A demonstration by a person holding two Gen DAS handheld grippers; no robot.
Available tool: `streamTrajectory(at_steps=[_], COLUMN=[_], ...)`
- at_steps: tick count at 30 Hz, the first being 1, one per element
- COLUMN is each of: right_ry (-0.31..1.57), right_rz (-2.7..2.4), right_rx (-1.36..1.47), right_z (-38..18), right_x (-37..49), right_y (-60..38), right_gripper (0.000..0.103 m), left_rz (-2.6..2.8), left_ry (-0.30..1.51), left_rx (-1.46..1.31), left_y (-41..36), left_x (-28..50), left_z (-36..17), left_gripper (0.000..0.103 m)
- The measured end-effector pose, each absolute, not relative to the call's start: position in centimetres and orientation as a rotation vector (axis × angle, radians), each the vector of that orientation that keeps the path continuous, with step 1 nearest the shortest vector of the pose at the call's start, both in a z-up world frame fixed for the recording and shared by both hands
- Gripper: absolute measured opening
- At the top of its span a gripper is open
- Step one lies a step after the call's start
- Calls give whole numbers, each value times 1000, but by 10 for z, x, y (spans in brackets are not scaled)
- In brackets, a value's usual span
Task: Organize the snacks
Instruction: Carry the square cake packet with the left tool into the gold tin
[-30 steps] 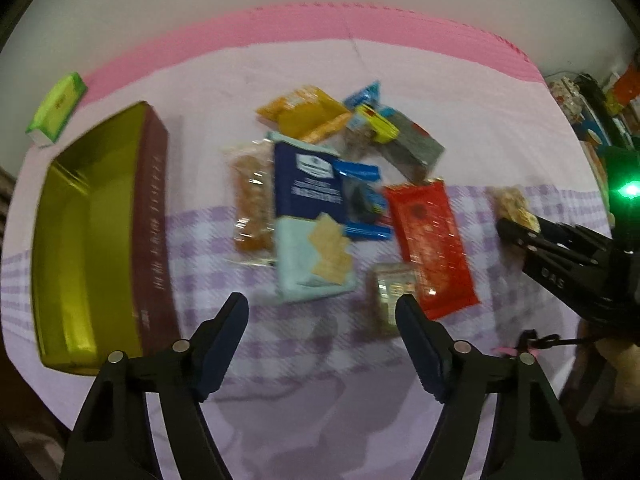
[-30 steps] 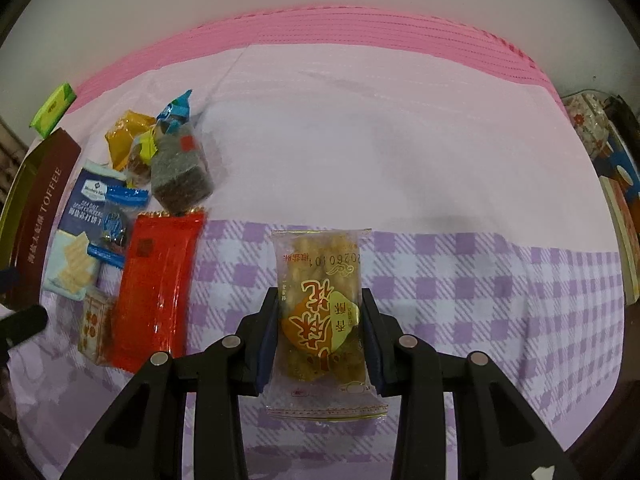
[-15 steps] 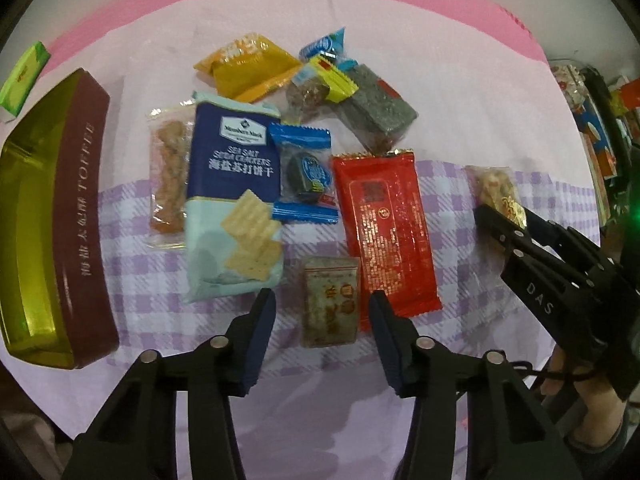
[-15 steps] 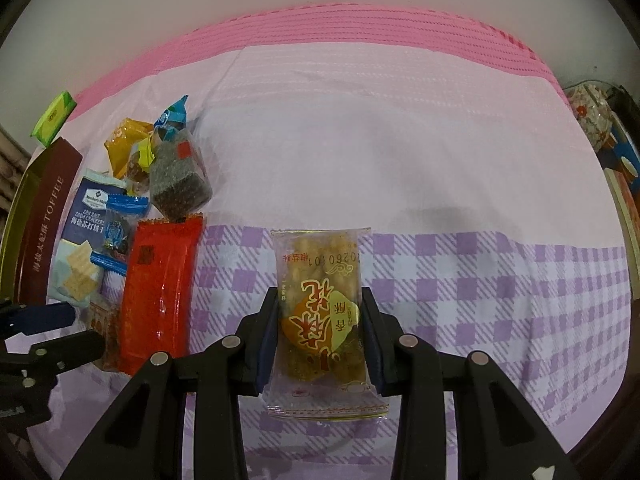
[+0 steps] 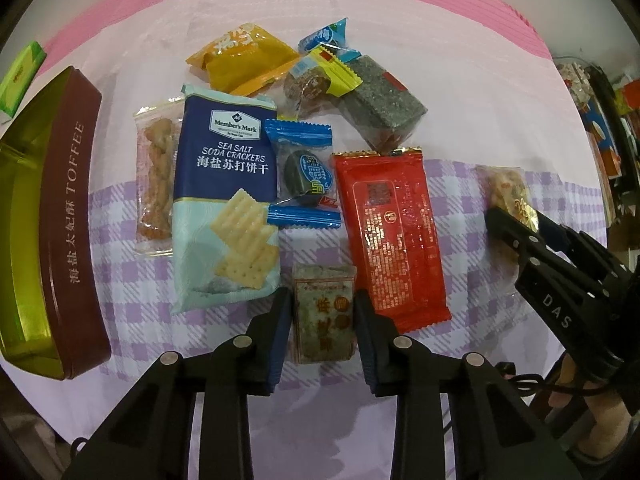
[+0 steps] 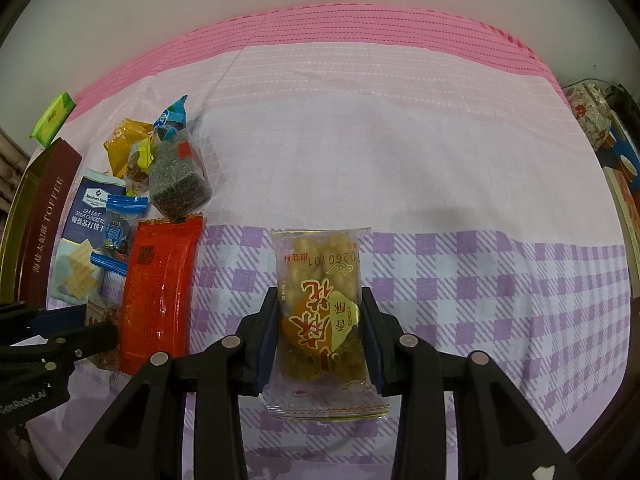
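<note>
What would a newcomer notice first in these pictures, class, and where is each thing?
The red packet stands out mid-cloth, beside the navy cracker pack. Left of the snack pile lies the open gold toffee tin. The left hand-held gripper is shut on a small brown packet at the pile's near edge, while the right hand-held gripper grips a clear snack bag over the purple check.

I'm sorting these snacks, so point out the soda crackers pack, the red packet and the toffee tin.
soda crackers pack (image 5: pixel 226 160), left wrist view, on its dark blue label.
red packet (image 5: pixel 394 232), left wrist view, mid-wrapper.
toffee tin (image 5: pixel 74 216), left wrist view, on its brown side wall.
</note>
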State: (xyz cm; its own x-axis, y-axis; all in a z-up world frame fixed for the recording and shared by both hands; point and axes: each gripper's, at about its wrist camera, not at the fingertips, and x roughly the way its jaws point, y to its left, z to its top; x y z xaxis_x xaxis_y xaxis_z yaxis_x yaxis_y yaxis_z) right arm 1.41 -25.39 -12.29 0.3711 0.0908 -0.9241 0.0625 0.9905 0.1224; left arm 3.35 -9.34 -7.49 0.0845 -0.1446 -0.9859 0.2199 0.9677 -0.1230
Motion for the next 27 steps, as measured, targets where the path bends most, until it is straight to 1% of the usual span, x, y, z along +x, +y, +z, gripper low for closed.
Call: streamTrajectory(at_steps=[15, 22, 27], right_ry=[1192, 1189, 1187], right_rz=[15, 6, -2], right_rx=[127, 105, 92], right_z=[-123, -123, -123], right_x=[14, 14, 14], right_y=[-252, -248, -245], right_gripper=[35, 35, 35], left_rz=[-314, -343, -319], left_ry=[1459, 1441, 1385], left_rx=[42, -11, -38], left_y=[-85, -67, -41], left_x=[21, 15, 21], left_z=[-65, -41, -17], left_gripper=[30, 30, 30])
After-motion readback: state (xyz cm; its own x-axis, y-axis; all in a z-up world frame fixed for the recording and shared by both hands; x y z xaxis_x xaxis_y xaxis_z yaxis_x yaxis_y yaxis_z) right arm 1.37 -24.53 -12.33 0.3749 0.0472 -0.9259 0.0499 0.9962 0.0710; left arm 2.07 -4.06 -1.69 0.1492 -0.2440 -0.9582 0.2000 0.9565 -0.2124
